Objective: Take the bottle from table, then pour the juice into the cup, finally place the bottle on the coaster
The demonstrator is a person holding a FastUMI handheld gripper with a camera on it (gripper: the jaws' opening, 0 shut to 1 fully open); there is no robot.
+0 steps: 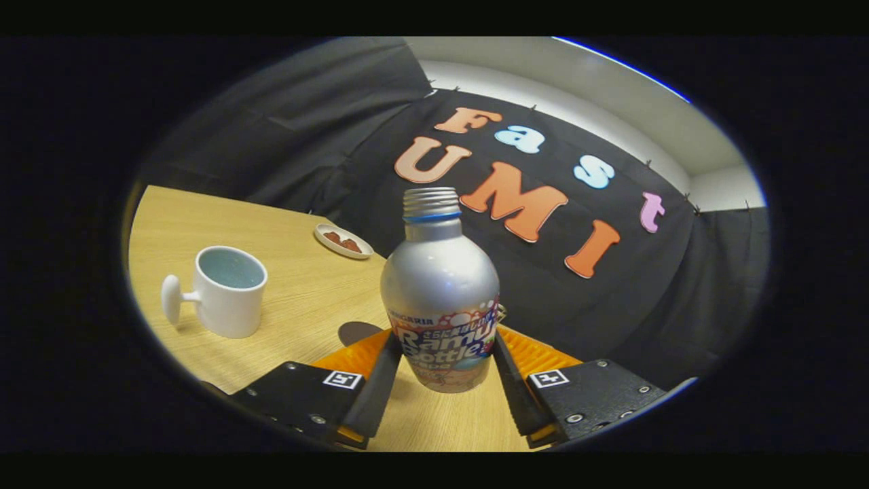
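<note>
The bottle (440, 292) stands upright on the counter (299, 285) between the fingers of the claw (442, 367), which bracket its lower labelled body; both pads appear to press its sides, so I judge the claw clamped on it. Its cap is off, the threaded neck open. The metal shell looks smooth and likely slippery, thin enough to dent, with liquid weight low down. The low grip suits that. The cup (227, 291) sits beyond and to the bottle's left, the coaster (343, 241) farther behind the cup.
</note>
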